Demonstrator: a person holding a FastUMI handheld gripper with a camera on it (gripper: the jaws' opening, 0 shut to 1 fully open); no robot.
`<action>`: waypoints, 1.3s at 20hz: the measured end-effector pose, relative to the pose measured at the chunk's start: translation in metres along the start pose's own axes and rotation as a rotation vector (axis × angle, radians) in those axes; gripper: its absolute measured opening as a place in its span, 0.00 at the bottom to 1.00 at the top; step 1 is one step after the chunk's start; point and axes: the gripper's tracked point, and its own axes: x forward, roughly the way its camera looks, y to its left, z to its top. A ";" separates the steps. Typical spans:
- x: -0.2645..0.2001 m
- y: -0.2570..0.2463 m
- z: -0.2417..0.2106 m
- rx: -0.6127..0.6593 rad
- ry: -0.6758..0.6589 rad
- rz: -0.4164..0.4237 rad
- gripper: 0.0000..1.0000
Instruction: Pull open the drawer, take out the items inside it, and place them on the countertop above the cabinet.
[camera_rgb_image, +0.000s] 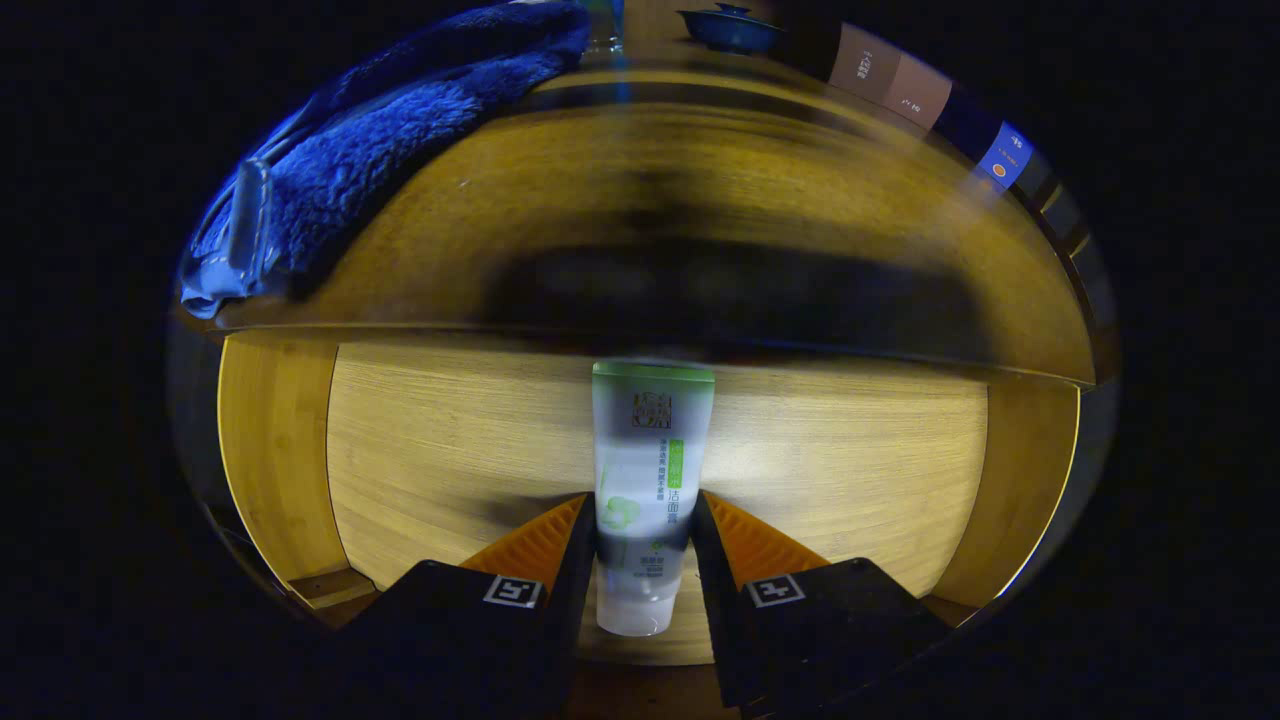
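A white tube with a green end and green print (648, 470) stands lengthwise between my two fingers, and my gripper (643, 520) is shut on its lower half. The tube hangs over the open wooden drawer (450, 450), whose pale bottom and side walls lie below and beyond the fingers. The tube's green end points toward the wooden countertop (700, 190), which spreads out beyond the drawer's far edge. A dark blurred shadow lies across the countertop just past the tube.
A blue fluffy towel (400, 140) lies on the countertop's far left. At the back stand a dark blue lidded bowl (732, 28) and a row of boxes (900, 85) along the right rim.
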 end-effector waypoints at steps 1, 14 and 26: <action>0.007 0.000 -0.004 0.005 0.000 0.005 0.56; -0.096 0.009 -0.001 0.045 -0.223 0.162 0.54; -0.157 -0.019 0.151 0.071 -0.485 0.083 0.54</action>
